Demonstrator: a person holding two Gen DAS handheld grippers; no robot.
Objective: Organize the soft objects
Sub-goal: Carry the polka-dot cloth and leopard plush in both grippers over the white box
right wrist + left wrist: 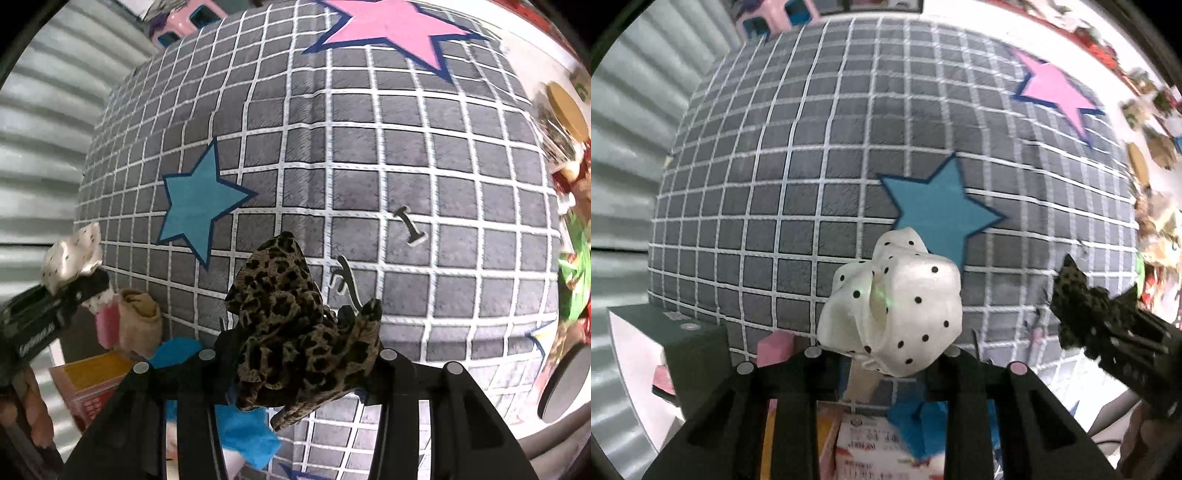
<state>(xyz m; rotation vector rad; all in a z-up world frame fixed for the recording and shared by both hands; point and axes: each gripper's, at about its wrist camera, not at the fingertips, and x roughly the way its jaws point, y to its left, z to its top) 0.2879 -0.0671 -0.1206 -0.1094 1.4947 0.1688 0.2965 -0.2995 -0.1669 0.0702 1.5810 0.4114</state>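
My left gripper is shut on a white scrunchie with black dots and holds it above the grey checked mat. My right gripper is shut on a leopard-print scrunchie, also held above the mat. The right gripper with its scrunchie shows at the right edge of the left wrist view. The left gripper with the white scrunchie shows at the left of the right wrist view.
The mat carries a blue star and a pink star. A dark box, a pink block, a tan soft item, blue cloth and a printed carton lie near me. Cluttered shelves stand at the right.
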